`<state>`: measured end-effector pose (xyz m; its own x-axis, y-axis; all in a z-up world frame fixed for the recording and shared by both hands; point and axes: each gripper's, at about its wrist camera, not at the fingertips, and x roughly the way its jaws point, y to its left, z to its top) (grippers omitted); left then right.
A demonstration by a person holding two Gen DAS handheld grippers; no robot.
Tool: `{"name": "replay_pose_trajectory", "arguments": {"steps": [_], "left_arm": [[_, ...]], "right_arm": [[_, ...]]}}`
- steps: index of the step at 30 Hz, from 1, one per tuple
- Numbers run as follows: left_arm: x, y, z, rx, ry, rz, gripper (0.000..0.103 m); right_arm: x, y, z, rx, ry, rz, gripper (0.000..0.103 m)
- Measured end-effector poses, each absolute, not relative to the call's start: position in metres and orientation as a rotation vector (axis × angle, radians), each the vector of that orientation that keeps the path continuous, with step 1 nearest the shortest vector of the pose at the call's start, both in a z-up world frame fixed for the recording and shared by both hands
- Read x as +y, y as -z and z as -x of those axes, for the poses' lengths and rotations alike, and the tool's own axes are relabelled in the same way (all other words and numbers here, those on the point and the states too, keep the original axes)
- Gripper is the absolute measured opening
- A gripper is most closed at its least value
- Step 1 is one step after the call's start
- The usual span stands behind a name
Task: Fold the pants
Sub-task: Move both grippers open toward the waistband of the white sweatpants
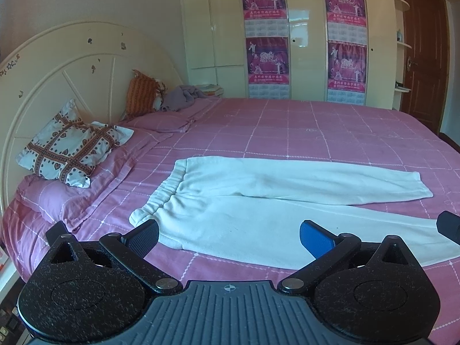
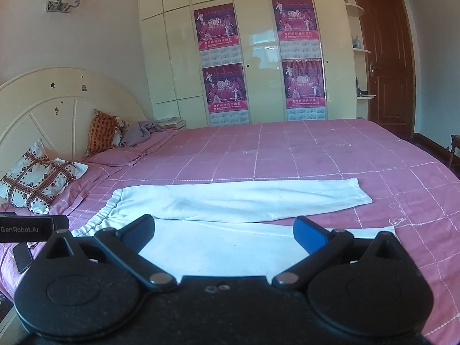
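Note:
White pants (image 1: 258,198) lie flat on the pink checked bed (image 1: 316,126), waistband to the left, both legs stretched right and spread slightly apart. My left gripper (image 1: 228,237) is open and empty, held above the near leg close to the waistband corner. In the right wrist view the same pants (image 2: 230,201) lie ahead. My right gripper (image 2: 224,234) is open and empty, hovering over the near leg. The other gripper's body (image 2: 28,228) shows at the left edge of that view, and the right gripper's tip (image 1: 450,225) shows at the right edge of the left view.
A patterned pillow (image 1: 72,146) and pink pillows lie by the cream headboard (image 1: 72,66) at left. An orange cushion (image 1: 142,95) and a grey cloth (image 1: 184,96) sit at the far corner. A wardrobe with posters (image 1: 267,37) and a brown door (image 1: 422,51) stand behind the bed.

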<state>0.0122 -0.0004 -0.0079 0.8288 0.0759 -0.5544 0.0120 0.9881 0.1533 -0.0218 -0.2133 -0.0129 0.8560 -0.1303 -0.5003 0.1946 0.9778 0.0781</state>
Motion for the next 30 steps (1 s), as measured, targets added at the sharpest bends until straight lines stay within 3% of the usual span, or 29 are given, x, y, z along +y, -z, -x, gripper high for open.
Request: {"name": "replay_pose_trajectory", "arguments": {"steps": [30], "left_arm": [[0.023, 0.030, -0.099, 0.635, -0.039, -0.120, 0.103]], "right_arm": [[-0.187, 0.017, -0.023, 0.452, 0.126, -0.065, 0.103]]}}
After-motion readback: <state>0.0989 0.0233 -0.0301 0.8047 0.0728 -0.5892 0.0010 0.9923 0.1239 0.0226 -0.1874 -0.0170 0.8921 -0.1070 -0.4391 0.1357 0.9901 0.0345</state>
